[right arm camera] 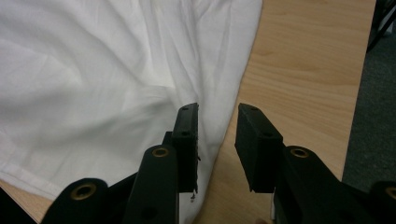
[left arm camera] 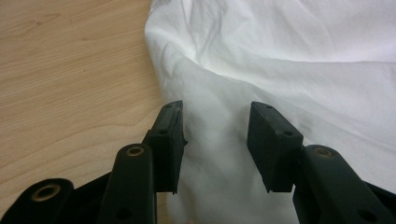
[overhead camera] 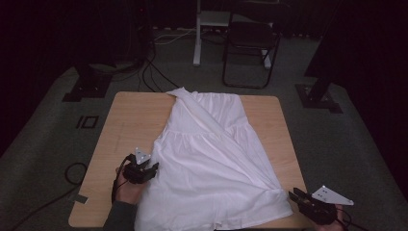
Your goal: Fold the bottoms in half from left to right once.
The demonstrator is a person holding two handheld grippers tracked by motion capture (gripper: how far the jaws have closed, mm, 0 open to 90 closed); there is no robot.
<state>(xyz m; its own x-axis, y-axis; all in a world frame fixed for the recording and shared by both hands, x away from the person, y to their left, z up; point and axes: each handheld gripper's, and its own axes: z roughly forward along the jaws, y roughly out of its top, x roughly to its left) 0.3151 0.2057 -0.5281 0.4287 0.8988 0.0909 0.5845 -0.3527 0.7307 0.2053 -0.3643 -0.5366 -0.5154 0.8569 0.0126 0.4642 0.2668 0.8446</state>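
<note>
At the near edge of the surface, the left claw sat with its jaws apart over the left side of the white dress, cloth lying between the pads but not pinched. The right claw stood at the dress's near right corner, jaws also apart, one astride the hem edge and the other over bare wood — nothing gripped. The dress lay spread down the middle of the surface, its right side already folded in across the body, its top reaching the far edge. The step in hand looked like a re-grip for the next fold: each claw would need to close on a cloth edge and lift cleanly, taking both layers rather than one. The thin fabric could slip out or bunch up. Beyond the surface, on the dark floor, stood a folding chair, a white post and loose cables — none in the way.
</note>
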